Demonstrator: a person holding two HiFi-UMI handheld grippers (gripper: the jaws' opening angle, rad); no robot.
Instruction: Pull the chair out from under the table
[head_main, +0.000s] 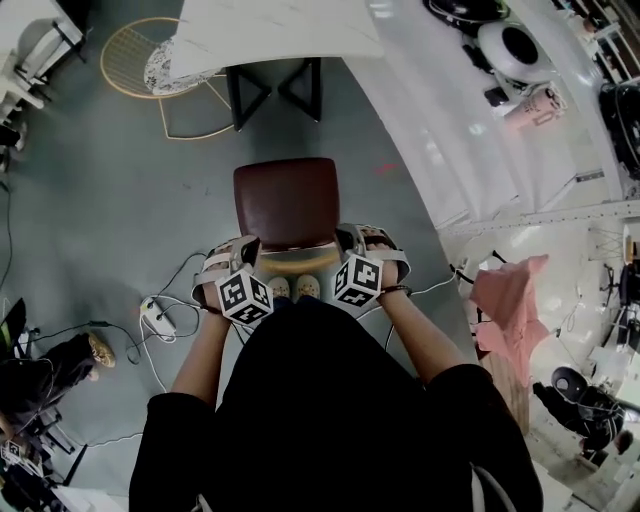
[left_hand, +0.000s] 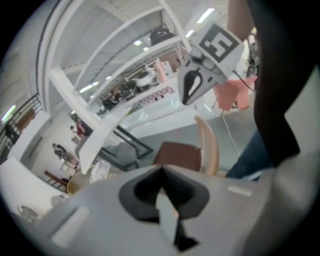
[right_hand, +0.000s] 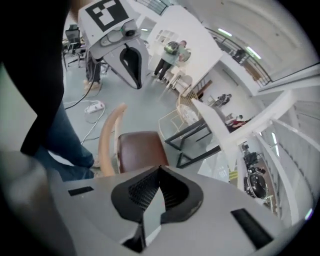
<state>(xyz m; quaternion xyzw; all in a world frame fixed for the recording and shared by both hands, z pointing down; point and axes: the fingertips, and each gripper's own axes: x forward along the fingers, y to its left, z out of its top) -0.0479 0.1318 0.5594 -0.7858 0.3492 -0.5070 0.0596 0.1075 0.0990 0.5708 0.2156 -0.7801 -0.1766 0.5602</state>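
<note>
**Left gripper (head_main: 244, 252) and right gripper (head_main: 350, 243) closed on nothing over the chair (head_main: 287, 200) back**

Both pairs of jaws were pressed together and empty. Each gripper was held over one end of the curved wooden backrest (head_main: 290, 262), left over the left end and right over the right, neither nearer than the other. The backrest ran crosswise between them, just below and ahead of the tips, apparently untouched. The brown seat stretched straight away from the person toward the white table (head_main: 280, 30), with bare floor between its front edge and the black table legs (head_main: 275, 90). By that gap the chair looked drawn clear, so any further pull would run straight back toward the person
</note>
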